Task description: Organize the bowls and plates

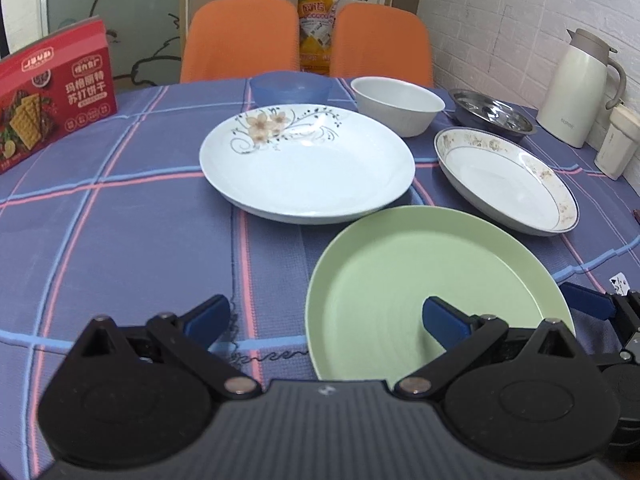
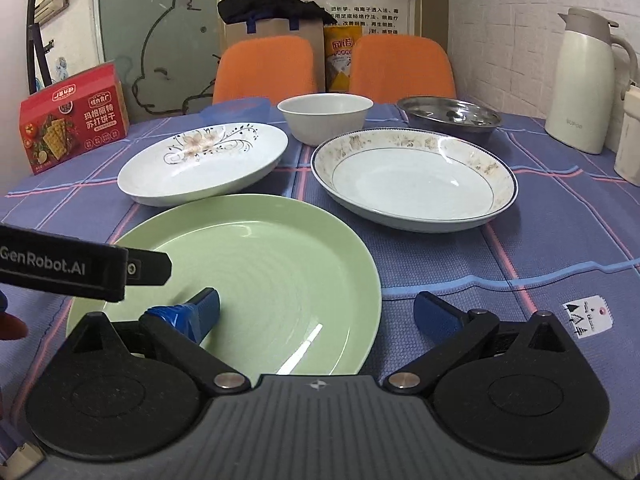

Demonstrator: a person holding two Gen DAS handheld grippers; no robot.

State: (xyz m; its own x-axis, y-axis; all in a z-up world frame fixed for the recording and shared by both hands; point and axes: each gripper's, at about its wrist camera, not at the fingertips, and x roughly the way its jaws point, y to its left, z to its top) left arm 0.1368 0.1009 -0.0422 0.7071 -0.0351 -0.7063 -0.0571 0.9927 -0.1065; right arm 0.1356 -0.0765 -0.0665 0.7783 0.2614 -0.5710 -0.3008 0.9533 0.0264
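Three plates lie on the checked surface (image 2: 560, 240): a green plate (image 2: 260, 272) at lower centre of the right view, a flowered plate (image 2: 204, 164) at mid left, and a gold-rimmed plate (image 2: 412, 180) at mid right. Behind them, across the upper middle, stand three bowls: blue bowl (image 1: 291, 87), white bowl (image 2: 325, 118), steel bowl (image 2: 450, 118). Both the left tongs (image 1: 324, 320) and right tongs (image 2: 316, 310) are spread wide and empty, each with one finger over the green plate. Two orange chairs (image 2: 264, 68) stand beyond.
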